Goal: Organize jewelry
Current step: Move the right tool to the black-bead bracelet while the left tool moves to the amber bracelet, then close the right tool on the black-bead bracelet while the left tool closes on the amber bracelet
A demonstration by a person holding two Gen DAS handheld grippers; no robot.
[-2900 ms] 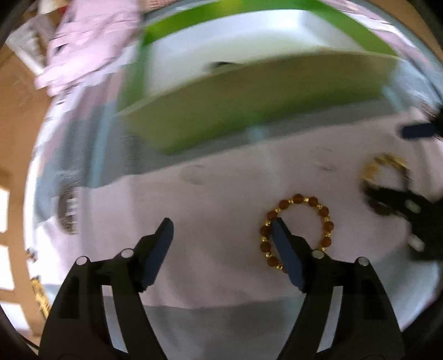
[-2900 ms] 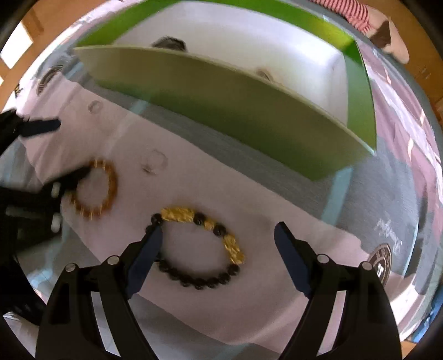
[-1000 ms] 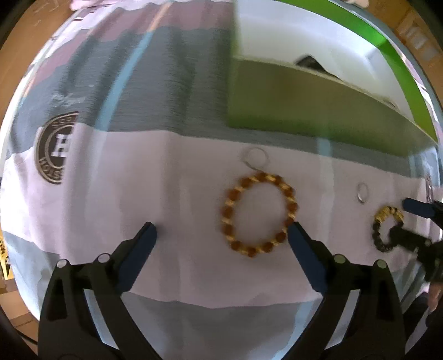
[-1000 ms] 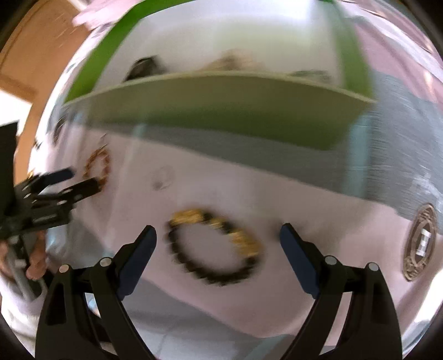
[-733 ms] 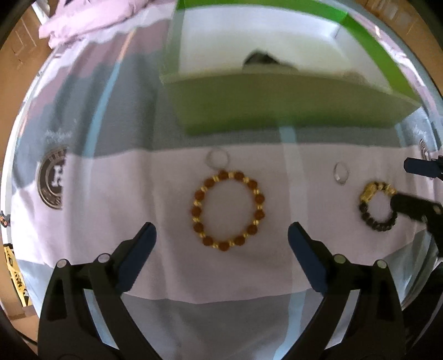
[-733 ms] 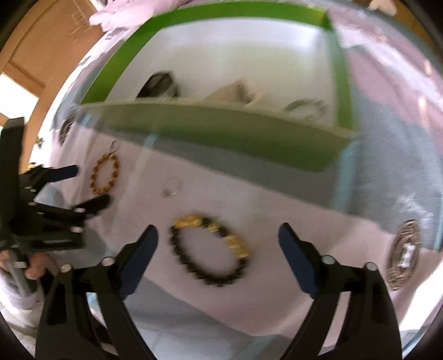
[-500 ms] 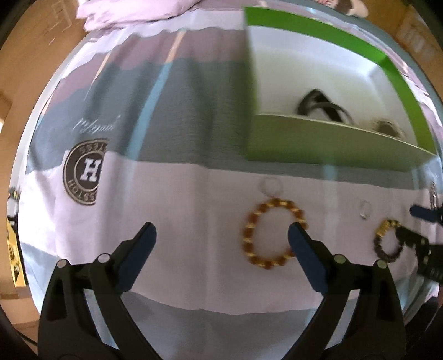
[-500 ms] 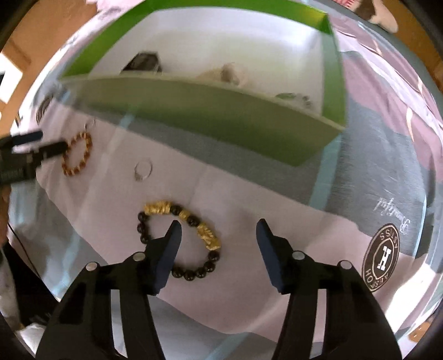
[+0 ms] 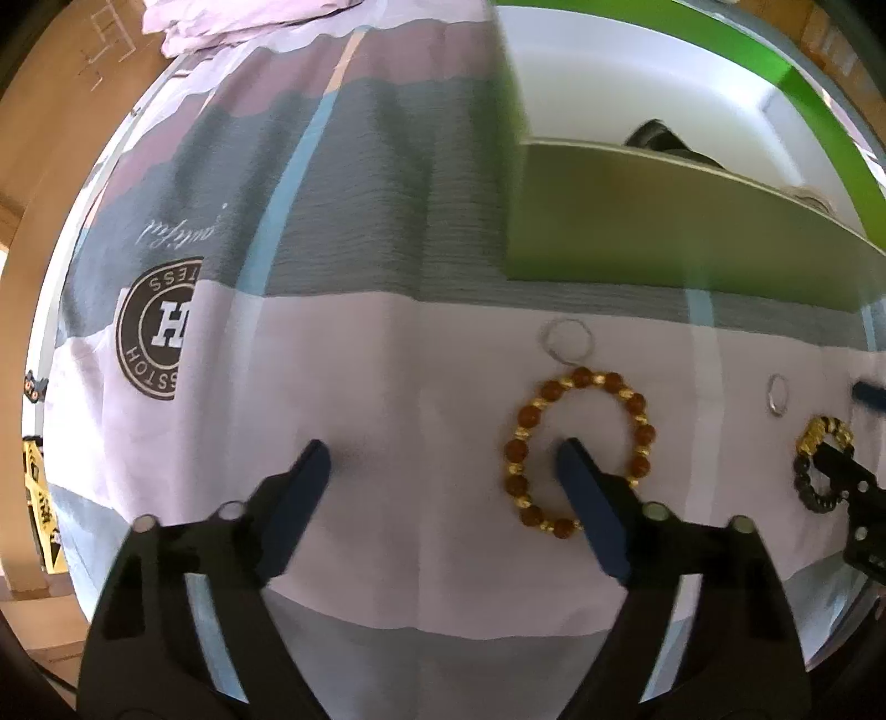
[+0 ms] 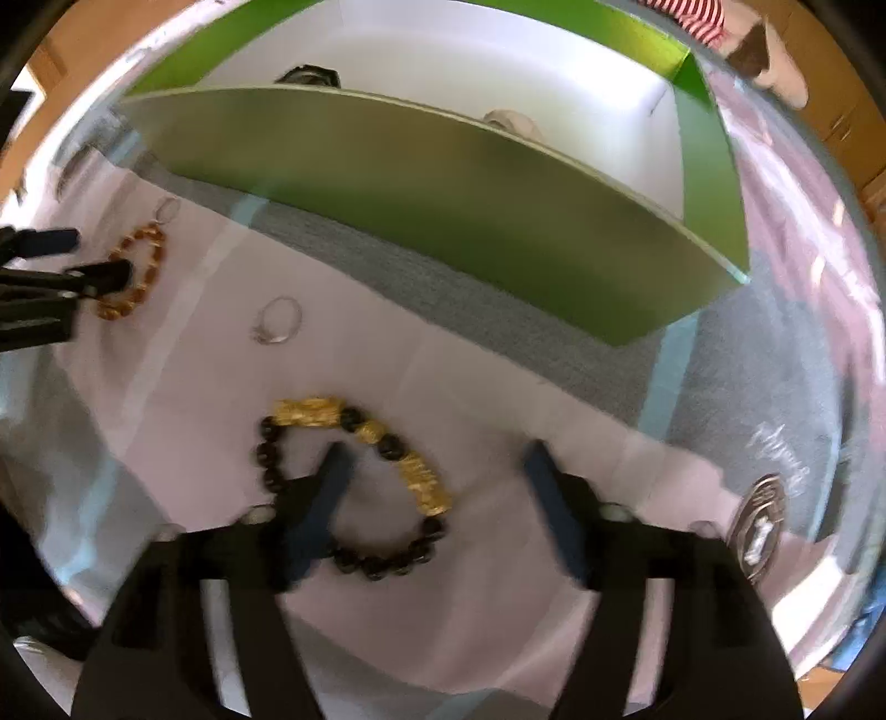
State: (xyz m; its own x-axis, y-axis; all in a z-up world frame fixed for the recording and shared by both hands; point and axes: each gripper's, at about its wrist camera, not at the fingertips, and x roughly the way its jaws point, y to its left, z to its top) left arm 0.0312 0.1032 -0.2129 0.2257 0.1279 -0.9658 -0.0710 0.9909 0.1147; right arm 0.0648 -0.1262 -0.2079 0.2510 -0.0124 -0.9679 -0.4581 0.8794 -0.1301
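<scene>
A brown and gold bead bracelet (image 9: pixel 578 451) lies flat on the pale cloth. My left gripper (image 9: pixel 443 454) is open, with its right finger inside the bracelet's loop. A black and gold bead bracelet (image 10: pixel 354 476) lies in front of my right gripper (image 10: pixel 437 459), which is open with its left finger inside that loop. The same brown bracelet (image 10: pixel 135 271) and the left gripper's fingers (image 10: pixel 99 277) show at the far left of the right wrist view. Two thin silver rings (image 9: pixel 566 339) (image 9: pixel 778 394) lie between the bracelets. Behind stands a green box (image 10: pixel 443 183) with a white inside.
The box holds a dark item (image 10: pixel 307 75) and a pale one (image 10: pixel 512 123). The cloth (image 9: pixel 343 232) has grey and pink bands and a round logo patch (image 9: pixel 158 327). A crumpled pink fabric (image 9: pixel 232 19) lies at the far back left.
Both grippers came down and narrowed slightly. The left one's right finger now sits inside the brown bracelet, and the right one's left finger inside the black and gold bracelet.
</scene>
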